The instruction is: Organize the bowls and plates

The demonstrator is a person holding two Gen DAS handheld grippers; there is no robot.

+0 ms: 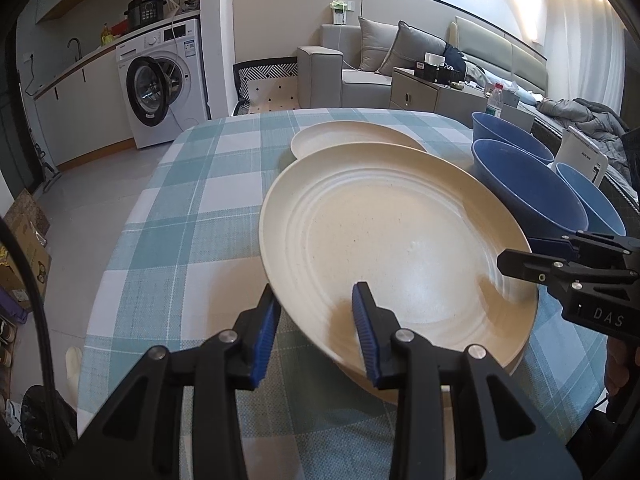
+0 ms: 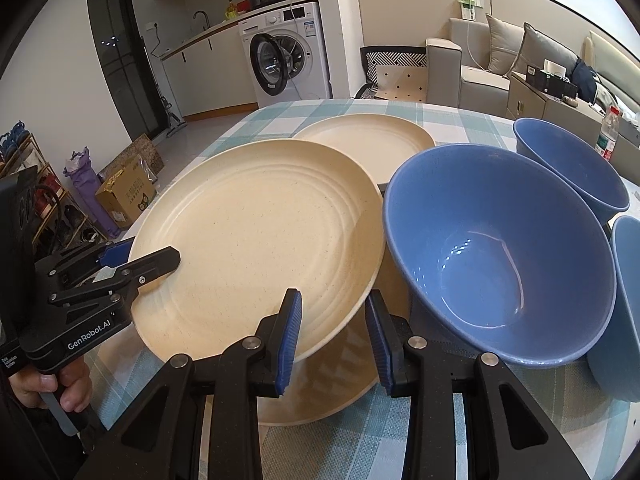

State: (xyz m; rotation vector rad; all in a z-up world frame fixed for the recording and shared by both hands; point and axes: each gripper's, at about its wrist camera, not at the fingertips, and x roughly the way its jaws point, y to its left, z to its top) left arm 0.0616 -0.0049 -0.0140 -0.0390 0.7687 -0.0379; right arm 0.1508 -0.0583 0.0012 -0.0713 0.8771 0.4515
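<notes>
Left wrist view: left gripper [image 1: 316, 328] and right gripper [image 2: 334, 336] both clamp the rim of the cream plate [image 1: 396, 248], tilted above another plate [image 2: 320, 404]. At twelve o'clock a third plate [image 1: 352, 138] waits; three blue bowls [image 2: 500, 256] at two o'clock sit unstacked. Both grippers angle downward. Early going, I'd say.

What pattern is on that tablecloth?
The tablecloth is a teal-and-white check, seen best from the left wrist.
</notes>
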